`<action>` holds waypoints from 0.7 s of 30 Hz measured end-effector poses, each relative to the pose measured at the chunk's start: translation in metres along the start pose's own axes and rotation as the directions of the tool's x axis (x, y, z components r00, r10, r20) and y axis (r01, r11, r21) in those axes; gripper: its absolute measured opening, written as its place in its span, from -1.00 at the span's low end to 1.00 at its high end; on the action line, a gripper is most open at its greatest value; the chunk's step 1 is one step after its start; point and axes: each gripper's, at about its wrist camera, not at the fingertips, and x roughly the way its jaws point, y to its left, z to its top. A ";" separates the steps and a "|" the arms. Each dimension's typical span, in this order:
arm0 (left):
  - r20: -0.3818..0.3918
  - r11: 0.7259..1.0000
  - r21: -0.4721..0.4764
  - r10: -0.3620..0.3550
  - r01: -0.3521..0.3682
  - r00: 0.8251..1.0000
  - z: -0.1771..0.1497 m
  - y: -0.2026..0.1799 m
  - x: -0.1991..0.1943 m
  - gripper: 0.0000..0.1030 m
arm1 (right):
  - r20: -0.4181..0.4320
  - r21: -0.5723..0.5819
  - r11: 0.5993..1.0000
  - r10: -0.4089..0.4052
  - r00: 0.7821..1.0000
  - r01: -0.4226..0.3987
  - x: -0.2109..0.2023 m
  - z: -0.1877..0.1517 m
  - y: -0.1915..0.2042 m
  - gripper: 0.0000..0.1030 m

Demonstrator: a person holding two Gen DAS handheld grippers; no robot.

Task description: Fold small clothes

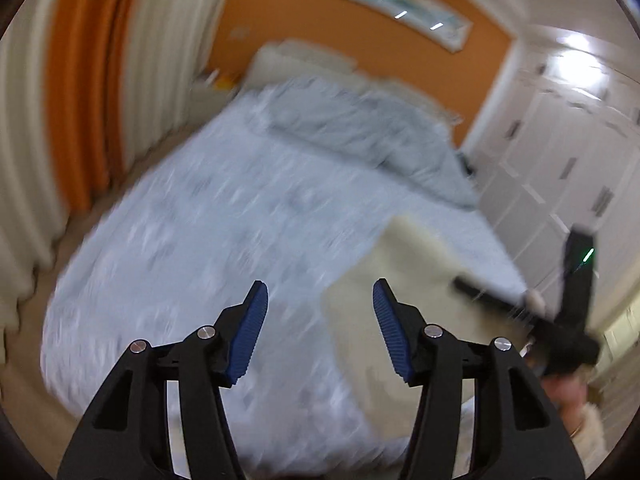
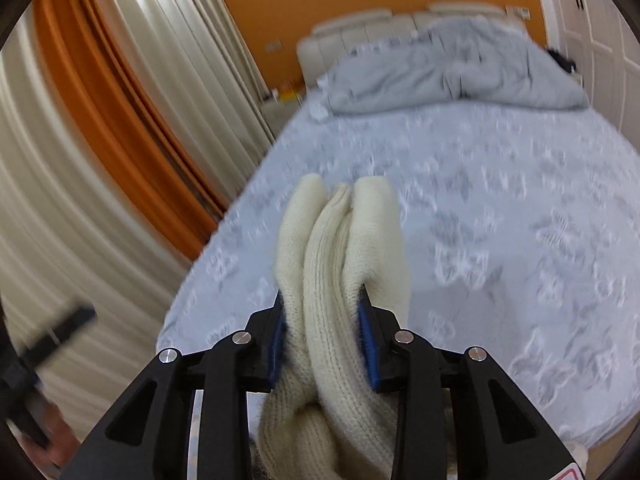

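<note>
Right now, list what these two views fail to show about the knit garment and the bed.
- Cream knit garment, right wrist view: bunched in the right gripper; type and lower part cut off by the frame edge.
- Same garment, left wrist view: smeared by blur.
- Bed sheet print: blurred in both views.
- Left gripper: empty.

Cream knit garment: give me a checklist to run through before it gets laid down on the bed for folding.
1. Right hand-held gripper pinching the cream knit garment: ok, both pads press bunched knit.
2. Left hand-held gripper free to take a corner: ok, jaws apart, nothing between them.
3. Garment spread flat: not ok, it is bunched in folds.
4. Bare bed sheet ahead to lay it on: ok.
5. Grey duvet out of the way: ok, bunched at the headboard end.
6. Views sharp enough to pick a corner: not ok, both blurred.
</note>
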 end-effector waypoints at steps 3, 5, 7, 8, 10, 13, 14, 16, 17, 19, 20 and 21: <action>-0.137 0.991 -0.137 -0.022 0.003 0.990 -0.033 0.042 0.039 0.02 | -0.059 -0.039 0.999 -0.002 0.998 0.000 0.029 -0.007 0.027 -0.42; -0.184 0.982 -0.187 -0.021 -0.014 0.983 -0.048 0.058 0.055 0.02 | -0.075 -0.009 0.998 0.068 0.995 -0.069 0.034 -0.004 0.041 -0.43; -0.187 0.977 -0.214 -0.047 0.006 0.981 -0.051 0.064 0.057 0.02 | -0.061 0.031 0.989 0.148 0.987 -0.146 0.025 0.004 0.055 -0.44; -0.178 0.977 -0.214 -0.050 0.011 0.983 -0.050 0.064 0.055 0.02 | -0.034 0.072 0.974 0.217 0.976 -0.214 0.020 0.012 0.057 -0.44; -0.143 0.981 -0.192 -0.029 0.001 0.989 -0.035 0.067 0.050 0.04 | 0.024 0.156 0.938 0.308 0.951 -0.308 0.014 0.023 0.047 -0.44; -0.101 0.985 -0.170 -0.008 -0.009 0.995 -0.022 0.067 0.038 0.24 | 0.123 0.350 0.837 0.404 0.906 -0.421 0.026 0.015 0.000 -0.42; -0.093 0.985 -0.169 0.000 -0.016 0.996 -0.020 0.069 0.038 0.29 | 0.131 0.376 0.825 0.405 0.905 -0.423 0.034 0.009 -0.013 -0.39; -0.107 0.984 -0.177 0.005 -0.024 0.994 -0.022 0.074 0.049 0.62 | 0.074 0.388 0.862 0.323 0.944 -0.325 0.068 -0.020 -0.051 -0.13; -0.123 0.983 -0.185 -0.011 -0.012 0.992 -0.027 0.077 0.060 0.68 | 0.020 0.392 0.898 0.207 0.978 -0.199 0.085 -0.046 -0.077 -0.12; -0.166 0.980 -0.196 -0.016 -0.017 0.986 -0.045 0.080 0.088 0.70 | -0.072 0.419 0.907 0.080 0.994 -0.043 0.102 -0.083 -0.112 -0.10; -0.183 0.979 -0.201 -0.014 -0.023 0.983 -0.053 0.081 0.099 0.70 | -0.099 0.458 0.888 0.080 0.992 -0.026 0.106 -0.098 -0.126 -0.10; -0.203 0.978 -0.206 -0.015 -0.028 0.979 -0.060 0.083 0.112 0.70 | -0.114 0.512 0.859 0.105 0.988 -0.032 0.108 -0.113 -0.141 -0.10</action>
